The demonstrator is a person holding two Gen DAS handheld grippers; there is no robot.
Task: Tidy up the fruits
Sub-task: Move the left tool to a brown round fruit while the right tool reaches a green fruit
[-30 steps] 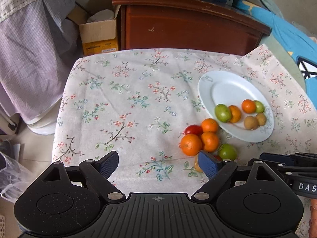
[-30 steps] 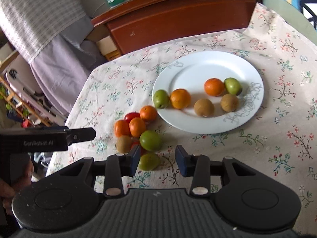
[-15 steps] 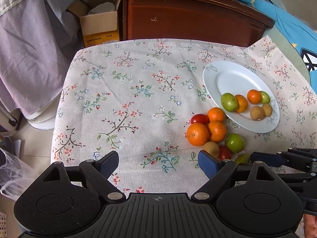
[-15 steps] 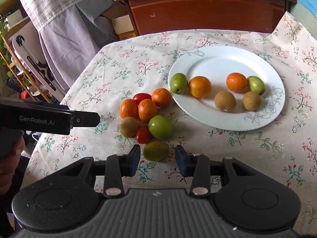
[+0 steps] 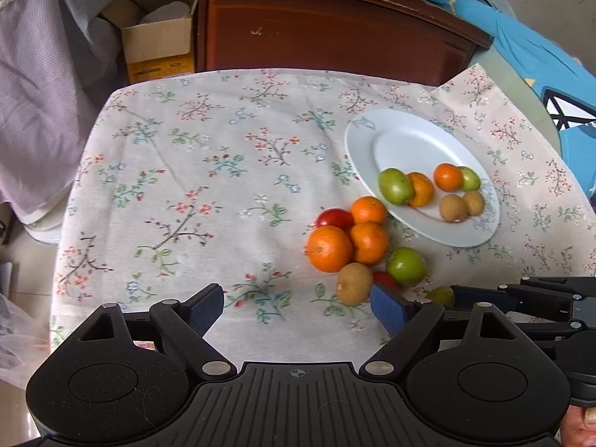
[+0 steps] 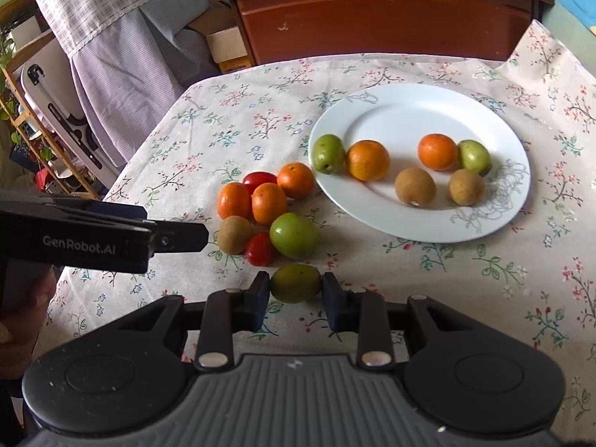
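Note:
My right gripper is closing its jaws on a dull green fruit on the flowered cloth; both pads touch its sides. Just beyond lies a pile: a bright green fruit, several oranges, two red tomatoes and a brown kiwi. The white plate at the right holds two oranges, two green fruits and two kiwis. My left gripper hovers over bare cloth left of the pile, its wide jaws closing slightly with nothing between them; the kiwi sits by its right finger.
A dark wooden cabinet stands behind the table, with a cardboard box beside it. Lilac fabric hangs off to the left, blue bedding lies at the right. The cloth's left half carries no objects.
The right jaws have drawn in from either side of the dull green fruit until the pads meet it. The right view has levelled out. The left gripper has barely shifted.

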